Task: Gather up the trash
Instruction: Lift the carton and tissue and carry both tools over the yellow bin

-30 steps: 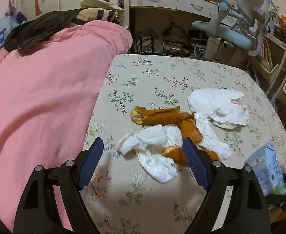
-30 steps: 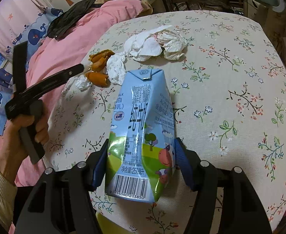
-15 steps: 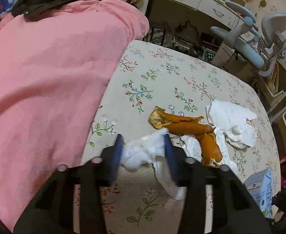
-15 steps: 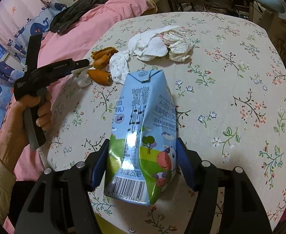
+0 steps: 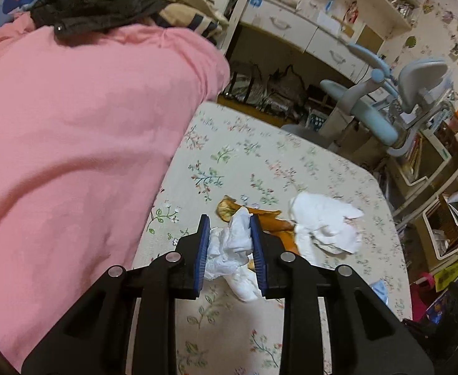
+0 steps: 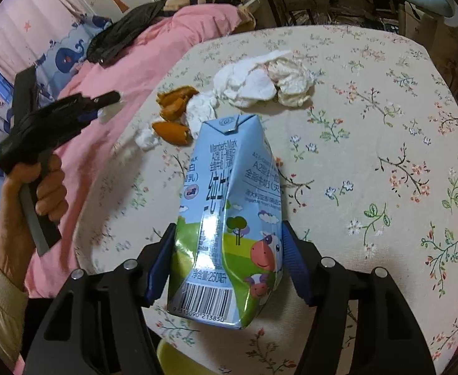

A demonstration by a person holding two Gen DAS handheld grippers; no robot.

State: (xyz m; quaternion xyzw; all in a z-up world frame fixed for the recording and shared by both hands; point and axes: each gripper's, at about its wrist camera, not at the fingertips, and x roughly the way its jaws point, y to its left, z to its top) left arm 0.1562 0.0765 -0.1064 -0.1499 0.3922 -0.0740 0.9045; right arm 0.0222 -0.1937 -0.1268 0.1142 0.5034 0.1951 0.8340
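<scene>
White crumpled tissue [image 5: 232,243] sits pinched between the blue pads of the left gripper [image 5: 229,248], whose jaws are closing on it; part of the wad hangs below the fingertips toward the floral tablecloth [image 5: 260,156]. Just beyond those tips lie pieces of orange peel [image 5: 272,222], and to their right a larger heap of white tissues [image 5: 325,225]. Far to the left of this gripper spreads a pink blanket [image 5: 72,140]. The right gripper [image 6: 225,259] is clamped on a blue milk carton [image 6: 229,212], its pads pressing the dented lower sides, the carton's folded top pointing away. Ahead of it rest the peel and tissues; the person's left hand [image 6: 35,193] grips the other tool's handle off to the left.
</scene>
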